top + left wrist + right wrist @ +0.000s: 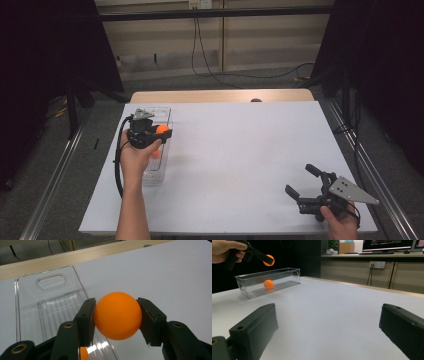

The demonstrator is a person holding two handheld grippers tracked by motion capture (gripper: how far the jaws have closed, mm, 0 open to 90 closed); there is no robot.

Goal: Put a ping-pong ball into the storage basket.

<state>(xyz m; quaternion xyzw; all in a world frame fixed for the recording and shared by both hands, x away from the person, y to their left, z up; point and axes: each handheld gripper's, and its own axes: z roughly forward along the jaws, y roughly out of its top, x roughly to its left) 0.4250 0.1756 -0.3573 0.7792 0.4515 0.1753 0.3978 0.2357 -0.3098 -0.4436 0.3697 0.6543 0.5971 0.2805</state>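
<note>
Orange ball (117, 315): held in the left hand-held gripper (159, 134), left of centre in the high view, hanging above the clear bin (165, 116) and not touching it.
Left hand-held gripper state: clenched on the orange ball, 1 pad on each side at its widest part, as the left gripper view shows.
Clear bin: a long transparent tray near the left edge of the white tabletop (240, 165), its handle cut-out at the far end.
Second ball (269, 284): orange too, lying on the bin floor, well below the held one in the right gripper view.
Right hand-held gripper (303, 184): released, jaws wide apart with nothing between them, low at the lower right of the high view, well apart from the bin.
Handling, as a judgement: the ball looks light, smooth and hard-shelled, so it may squirt out of flat pads if squeezed off-centre, and it would bounce or roll if let go from high up.
Where to hold: across the middle, as now; lowering it close to the bin floor before release would be safest.
Hard to make out: the bin's clear walls nearly vanish against the tabletop in the high view; the second ball is cut off at the bottom edge of the left gripper view; the hand hides much of the left hand-held gripper's body.
</note>
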